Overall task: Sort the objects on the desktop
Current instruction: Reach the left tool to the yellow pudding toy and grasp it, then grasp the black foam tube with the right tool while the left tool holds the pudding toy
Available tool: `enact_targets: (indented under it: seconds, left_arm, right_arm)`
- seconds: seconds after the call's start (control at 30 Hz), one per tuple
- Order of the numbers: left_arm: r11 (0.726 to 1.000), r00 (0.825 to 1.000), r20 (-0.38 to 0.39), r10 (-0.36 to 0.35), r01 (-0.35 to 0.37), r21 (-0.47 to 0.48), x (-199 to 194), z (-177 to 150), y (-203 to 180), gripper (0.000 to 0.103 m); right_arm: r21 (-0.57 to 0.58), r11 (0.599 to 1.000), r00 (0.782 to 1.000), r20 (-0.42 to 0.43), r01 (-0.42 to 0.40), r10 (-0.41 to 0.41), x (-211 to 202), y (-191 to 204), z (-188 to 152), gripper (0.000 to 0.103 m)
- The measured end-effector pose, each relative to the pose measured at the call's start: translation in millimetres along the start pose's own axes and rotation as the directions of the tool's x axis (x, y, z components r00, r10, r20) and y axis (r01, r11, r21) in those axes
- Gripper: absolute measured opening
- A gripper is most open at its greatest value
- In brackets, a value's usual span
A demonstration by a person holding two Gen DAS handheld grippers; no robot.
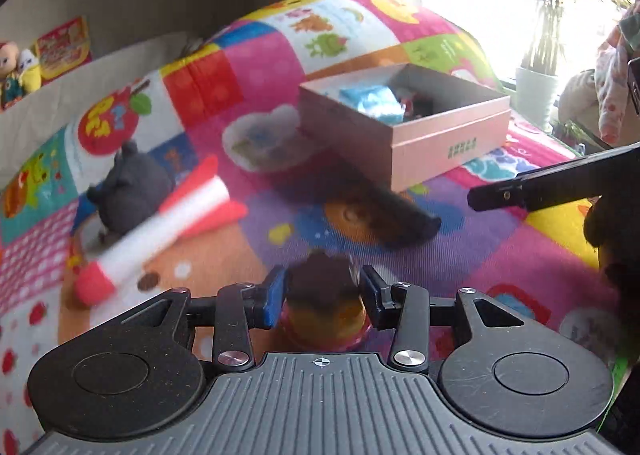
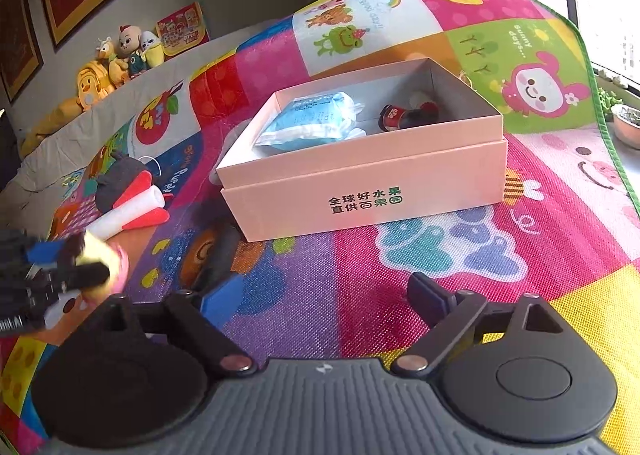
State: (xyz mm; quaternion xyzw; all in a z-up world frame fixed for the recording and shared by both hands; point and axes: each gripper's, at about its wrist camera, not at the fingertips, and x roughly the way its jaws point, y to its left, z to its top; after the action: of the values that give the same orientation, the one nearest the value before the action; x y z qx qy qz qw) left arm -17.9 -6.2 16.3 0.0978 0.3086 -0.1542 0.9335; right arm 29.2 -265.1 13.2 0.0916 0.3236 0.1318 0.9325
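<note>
Bright patchwork cloth point(image 2: 400, 287) covers the bench. Left claw point(image 1: 323, 297) is clamped on a small toy cake point(image 1: 323, 295); the pink box point(image 1: 448, 143) lies far and right of it. Right claw point(image 2: 320, 295) gapes empty.

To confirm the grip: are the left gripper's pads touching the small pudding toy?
Touching. The left wrist view shows the left gripper closed, both pads pressing the pudding toy's sides.

1. Left gripper point(image 1: 323, 297): black linkage arms, silver screws, blue pads point(image 1: 274, 301) on the fingers, and a ribbed grey body with a small crosshair mark.
2. Right gripper point(image 2: 320, 295): same black-and-grey build, round black discs either side, dark blue pads point(image 2: 434, 293).
</note>
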Motion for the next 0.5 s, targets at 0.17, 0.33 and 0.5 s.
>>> enact_targets:
  seconds: [0.17, 0.33, 0.5]
  left_arm:
    - [0.996, 1.0, -0.008, -0.004, 0.004, -0.084, -1, -18, 12, 0.088]
    - [0.988, 1.0, -0.026, 0.018, -0.021, -0.151, 1, -23, 22, 0.1]
    - [0.973, 0.999, -0.048, 0.013, -0.023, -0.231, 4, -24, 33, 0.103]
  right_arm:
    - [-0.039, 0.999, 0.999, -0.028, 0.034, -0.035, 5, 8, 0, 0.102]
    - [-0.065, 0.996, 0.997, -0.051, 0.063, -0.066, 9, 14, 0, 0.103]
    - [-0.078, 0.995, 0.994, -0.079, 0.067, -0.074, 11, 15, 2, 0.103]
